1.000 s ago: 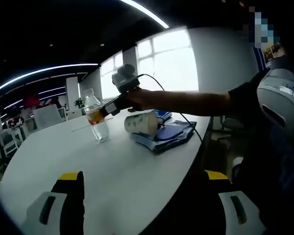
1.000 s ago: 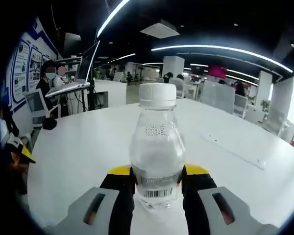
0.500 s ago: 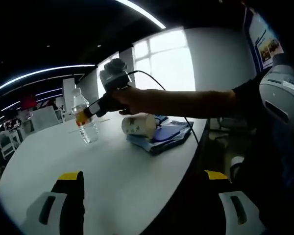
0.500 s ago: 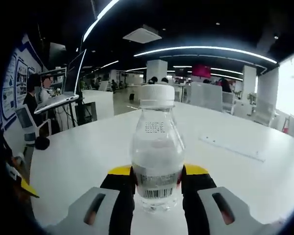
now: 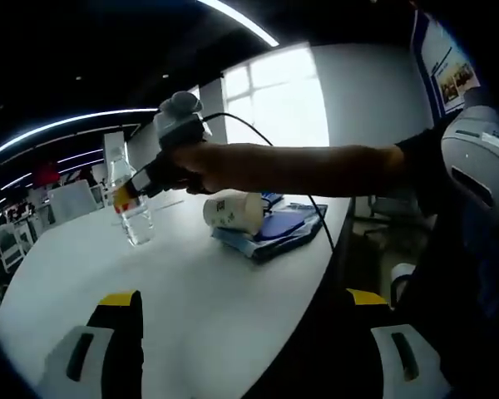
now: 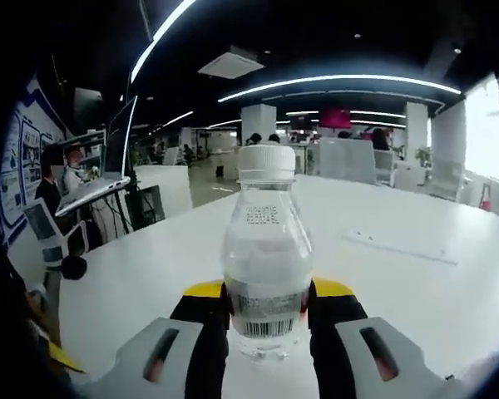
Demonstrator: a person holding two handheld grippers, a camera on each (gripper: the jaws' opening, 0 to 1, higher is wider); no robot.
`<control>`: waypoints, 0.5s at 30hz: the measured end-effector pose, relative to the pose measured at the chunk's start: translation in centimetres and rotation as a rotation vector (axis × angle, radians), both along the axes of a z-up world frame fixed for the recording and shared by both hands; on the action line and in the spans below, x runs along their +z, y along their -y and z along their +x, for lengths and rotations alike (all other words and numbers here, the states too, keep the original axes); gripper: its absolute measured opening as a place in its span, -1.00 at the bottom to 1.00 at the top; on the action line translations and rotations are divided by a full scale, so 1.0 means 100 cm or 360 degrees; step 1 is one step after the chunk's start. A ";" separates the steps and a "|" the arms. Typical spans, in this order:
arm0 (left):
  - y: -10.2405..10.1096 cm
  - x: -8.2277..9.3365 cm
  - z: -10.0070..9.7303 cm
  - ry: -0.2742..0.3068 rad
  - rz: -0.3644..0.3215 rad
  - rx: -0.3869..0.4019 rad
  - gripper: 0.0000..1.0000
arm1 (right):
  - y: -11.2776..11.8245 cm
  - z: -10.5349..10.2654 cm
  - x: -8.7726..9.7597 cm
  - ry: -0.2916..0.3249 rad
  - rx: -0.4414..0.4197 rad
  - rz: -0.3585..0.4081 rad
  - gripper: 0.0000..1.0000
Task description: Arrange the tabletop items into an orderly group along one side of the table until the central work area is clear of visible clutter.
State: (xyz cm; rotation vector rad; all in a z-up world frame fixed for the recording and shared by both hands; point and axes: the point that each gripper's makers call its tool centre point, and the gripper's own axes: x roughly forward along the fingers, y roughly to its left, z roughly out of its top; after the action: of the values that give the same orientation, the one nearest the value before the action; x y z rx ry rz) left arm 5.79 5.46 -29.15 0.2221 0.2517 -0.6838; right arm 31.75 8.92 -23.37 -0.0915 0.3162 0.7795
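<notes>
bottle sits upright between the jaws of the right hand-held gripper, clamped low on its label, with its base at or just above the white counter; the left gripper view shows it well apart from the paper cup and the blue folder near the counter's edge. the left hand-held gripper hangs wide apart, holding nothing. judging from this, the bottle is tall and gripped low, so a quick swing or a tilted set-down could tip it. brought in too close, it could knock the cup lying on its side and set it rolling off the edge.
</notes>
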 end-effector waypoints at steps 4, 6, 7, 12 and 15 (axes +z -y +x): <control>0.002 -0.001 0.001 -0.0002 0.0001 -0.0007 0.99 | -0.001 -0.005 -0.001 0.0020 -0.0078 0.0032 -0.32; 0.002 -0.002 0.001 -0.0005 -0.0001 -0.0008 0.99 | -0.001 -0.005 -0.001 0.0039 -0.0115 0.0040 -0.32; 0.001 -0.002 0.001 -0.0007 -0.0001 -0.0007 0.99 | -0.003 -0.005 -0.002 0.0040 -0.0132 0.0053 -0.32; -0.001 -0.003 -0.001 -0.0011 -0.0001 0.0005 0.99 | -0.001 -0.008 -0.010 0.0104 -0.0228 0.0025 -0.32; -0.002 -0.004 -0.001 -0.0010 -0.0004 0.0008 0.99 | -0.003 -0.007 -0.016 0.0111 -0.0251 -0.0004 -0.31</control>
State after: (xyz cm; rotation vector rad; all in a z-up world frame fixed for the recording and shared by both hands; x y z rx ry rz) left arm 5.66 5.63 -29.50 0.2166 0.2574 -0.6798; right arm 31.07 9.22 -24.94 -0.0946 0.2551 0.6185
